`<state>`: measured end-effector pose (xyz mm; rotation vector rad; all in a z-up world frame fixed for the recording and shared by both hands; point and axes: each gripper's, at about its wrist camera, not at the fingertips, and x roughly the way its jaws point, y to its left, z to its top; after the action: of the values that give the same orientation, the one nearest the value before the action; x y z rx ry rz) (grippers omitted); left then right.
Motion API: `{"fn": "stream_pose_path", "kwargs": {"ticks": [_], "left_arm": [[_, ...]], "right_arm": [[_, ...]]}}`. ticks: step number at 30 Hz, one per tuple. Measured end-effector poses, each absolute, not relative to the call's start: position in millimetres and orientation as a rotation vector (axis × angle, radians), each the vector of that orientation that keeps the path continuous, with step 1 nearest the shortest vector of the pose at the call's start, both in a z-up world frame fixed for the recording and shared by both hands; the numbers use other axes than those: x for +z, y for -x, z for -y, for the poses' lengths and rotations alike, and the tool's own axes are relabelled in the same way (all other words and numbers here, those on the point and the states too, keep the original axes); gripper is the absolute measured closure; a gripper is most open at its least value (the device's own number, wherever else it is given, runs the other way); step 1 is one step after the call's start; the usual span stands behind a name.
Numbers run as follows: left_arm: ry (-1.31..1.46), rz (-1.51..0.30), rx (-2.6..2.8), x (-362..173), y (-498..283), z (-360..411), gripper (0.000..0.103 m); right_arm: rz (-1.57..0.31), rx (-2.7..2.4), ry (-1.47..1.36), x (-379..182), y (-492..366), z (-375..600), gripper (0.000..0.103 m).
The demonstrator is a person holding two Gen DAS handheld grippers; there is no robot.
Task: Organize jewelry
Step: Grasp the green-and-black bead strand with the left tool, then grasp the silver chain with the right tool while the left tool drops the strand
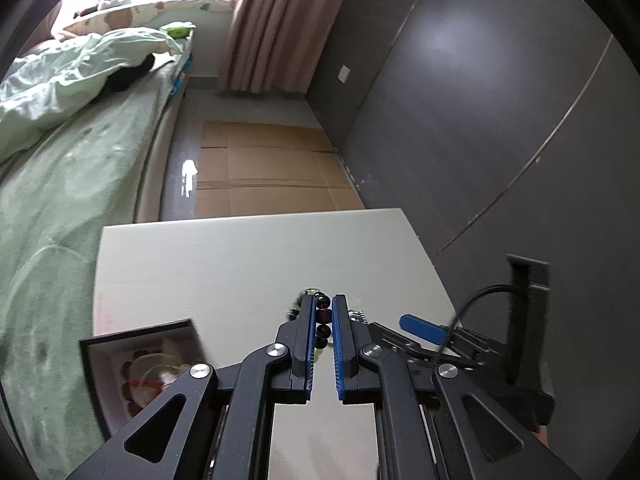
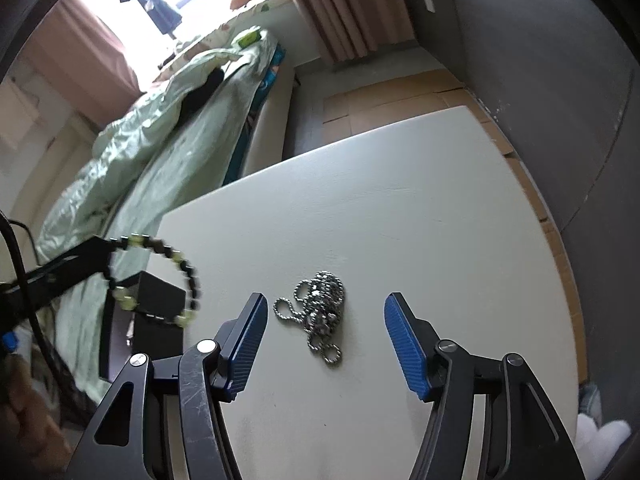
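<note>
The left tool (image 1: 323,312) is closed on a beaded bracelet (image 1: 323,318), its blue pads (image 1: 309,344) pinching dark round beads between them. From the right wrist view the same bracelet (image 2: 160,276) hangs as an open loop of dark and pale green beads off the tip of the left tool (image 2: 102,258), raised above the worktop's left edge and over a black jewelry box (image 2: 154,304).

In the left wrist view that jewelry box (image 1: 140,368) sits at the near left corner of the white worktop (image 1: 248,256), open at the top; something round and pale with a red strand lies inside, though blur makes it hard to tell exactly what.

The right tool (image 2: 324,320) is spread wide open, its two blue-padded fingers (image 2: 402,344) on either side of a silver ball chain (image 2: 322,312). The chain lies in a loose heap on the worktop (image 2: 400,208), touching neither finger.

Beyond the worktop stand a bed with a pale green duvet (image 2: 160,136), flattened cardboard (image 1: 264,168) on the floor, pink curtains (image 1: 272,20) and a grey wall (image 1: 480,100).
</note>
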<state>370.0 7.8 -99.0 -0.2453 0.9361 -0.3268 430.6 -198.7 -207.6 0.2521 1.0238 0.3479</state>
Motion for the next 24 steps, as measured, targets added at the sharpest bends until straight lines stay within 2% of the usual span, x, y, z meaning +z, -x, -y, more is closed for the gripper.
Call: {"fn": "stream_pose_path", "kwargs": {"ticks": [6,8,11,12,13,17,18,24], "left_arm": [[0.261,-0.92,-0.303,-93,-355,-27,0.095],[0.267,-0.918,-0.292,-93,-351,-33,0.095],[0.281,-0.917,-0.27,-94,-345,-46,0.095],[0.286,-0.918,-0.263,-94,-344,-50,0.095],[0.293,-0.917,-0.254,-94,-342,-56,0.095],[0.31,-0.899,-0.23,-90,-335,-72,0.095],[0.317,-0.896,-0.224,-89,-333,-77,0.095],[0.356,-0.913,-0.192,-99,-325,-99,0.095]], "right_arm": [[-1.066,0.321,-0.147,-217,-440,177,0.043],[-1.094,0.311,-0.106,-223,-443,169,0.047],[-1.089,0.265,-0.008,-225,-442,159,0.061],[-1.088,0.257,0.014,-225,-442,157,0.073],[-1.088,0.271,0.018,-225,-441,155,0.079],[-1.091,0.328,0.0,-221,-437,155,0.084],[-1.081,0.347,-0.016,-218,-436,155,0.088],[-1.002,0.408,-0.05,-197,-425,157,0.088]]}}
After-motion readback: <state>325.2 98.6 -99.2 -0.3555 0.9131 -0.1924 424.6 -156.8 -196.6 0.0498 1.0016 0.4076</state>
